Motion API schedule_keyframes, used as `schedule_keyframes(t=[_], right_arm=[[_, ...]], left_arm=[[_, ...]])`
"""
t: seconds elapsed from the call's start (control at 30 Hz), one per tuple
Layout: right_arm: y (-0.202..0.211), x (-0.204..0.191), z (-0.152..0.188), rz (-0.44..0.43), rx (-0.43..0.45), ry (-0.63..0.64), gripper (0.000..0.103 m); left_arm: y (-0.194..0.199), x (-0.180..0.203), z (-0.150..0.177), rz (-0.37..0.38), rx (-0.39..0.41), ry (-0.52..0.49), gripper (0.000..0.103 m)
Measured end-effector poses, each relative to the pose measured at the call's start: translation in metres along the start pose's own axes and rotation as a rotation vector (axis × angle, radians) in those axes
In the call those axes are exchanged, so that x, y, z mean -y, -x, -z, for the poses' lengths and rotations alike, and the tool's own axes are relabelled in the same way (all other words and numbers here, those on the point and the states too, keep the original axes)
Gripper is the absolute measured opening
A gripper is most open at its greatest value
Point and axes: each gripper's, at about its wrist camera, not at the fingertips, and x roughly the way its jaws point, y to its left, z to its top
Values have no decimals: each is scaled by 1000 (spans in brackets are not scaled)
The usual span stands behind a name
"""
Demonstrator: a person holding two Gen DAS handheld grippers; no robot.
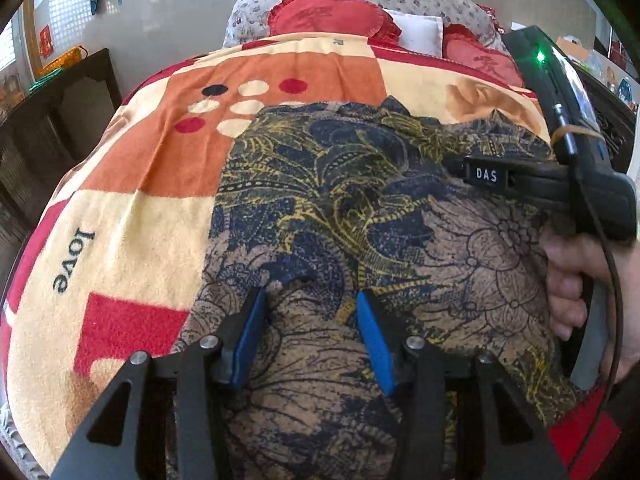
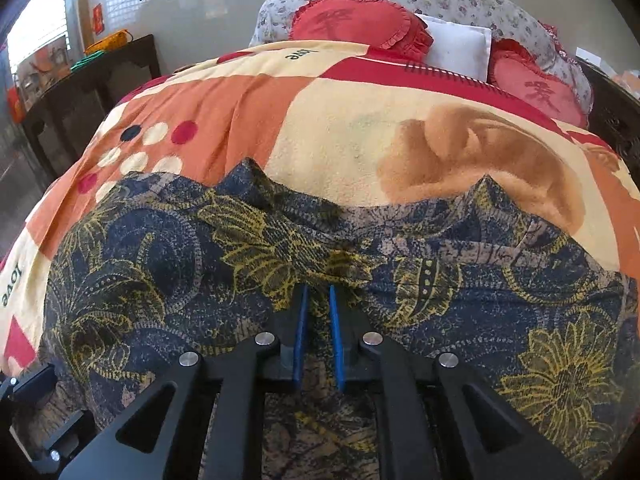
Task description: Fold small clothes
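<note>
Currently on my bed: one dark floral garment (image 1: 340, 208), navy, tan and yellow, spread over the patterned blanket (image 1: 132, 216). My left gripper (image 1: 310, 340) — blue pads parted about halfway, resting on the near cloth, a bulge of fabric between them, nothing pinched. My right gripper (image 2: 319, 336) — pads nearly together with a thin ridge of the garment between them; whether they press it I cannot tell. Red cushions (image 2: 352, 20) sit at the head of the bed.
</note>
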Motion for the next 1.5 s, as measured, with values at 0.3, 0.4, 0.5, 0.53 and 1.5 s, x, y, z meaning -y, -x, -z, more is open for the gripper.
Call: schedule_keyframes(t=[0.3, 0.4, 0.5, 0.53, 1.5], right_arm=[[-5, -3, -12, -31, -1, -30, 30], [-4, -4, -11, -25, -1, -25, 30], [-3, -5, -9, -24, 0, -24, 30], [-3, -5, -8, -25, 0, -25, 30], [-3, 1, -9, -60, 0, -54, 30]], left_arm=[[0, 1, 1, 0, 8, 10, 50], [9, -13, 2, 72, 6, 74, 49], [40, -49, 21, 211, 45, 186, 50], [54, -63, 33, 235, 69, 215, 52], [-9, -155, 56, 912, -150, 921, 65]])
